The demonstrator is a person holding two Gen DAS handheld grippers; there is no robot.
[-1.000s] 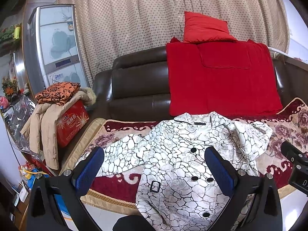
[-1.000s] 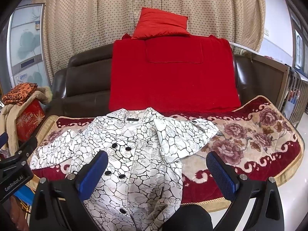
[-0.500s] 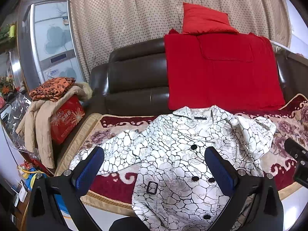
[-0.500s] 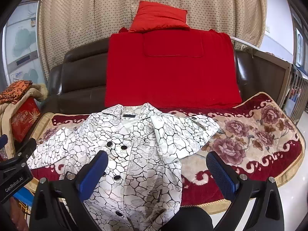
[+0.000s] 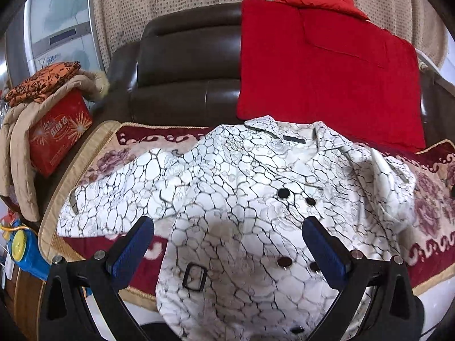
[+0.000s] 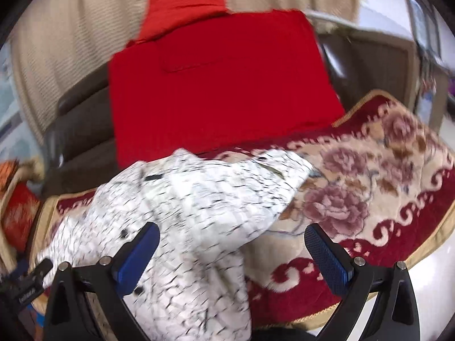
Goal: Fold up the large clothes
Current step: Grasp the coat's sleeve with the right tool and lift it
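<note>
A white coat point(image 5: 241, 199) printed with a black crackle pattern is being shown spread face up on a floral red and cream blanket point(image 6: 384, 193) that is covering the seat of a dark leather sofa point(image 5: 184, 71). Two rows of black buttons and a black belt buckle point(image 5: 194, 276) are being displayed on its front, with a dark label at the collar. One sleeve is being laid out toward the blanket's edge, the other folded in over the chest. The left gripper point(image 5: 227, 251) is being held spread wide above the coat's front, nothing being pinched. The right gripper point(image 6: 231, 255) is likewise being held wide apart, over the coat's folded sleeve side; that view is blurred. Chinese lettering is being shown on a red box point(image 5: 58, 133), too small to be read.
</note>
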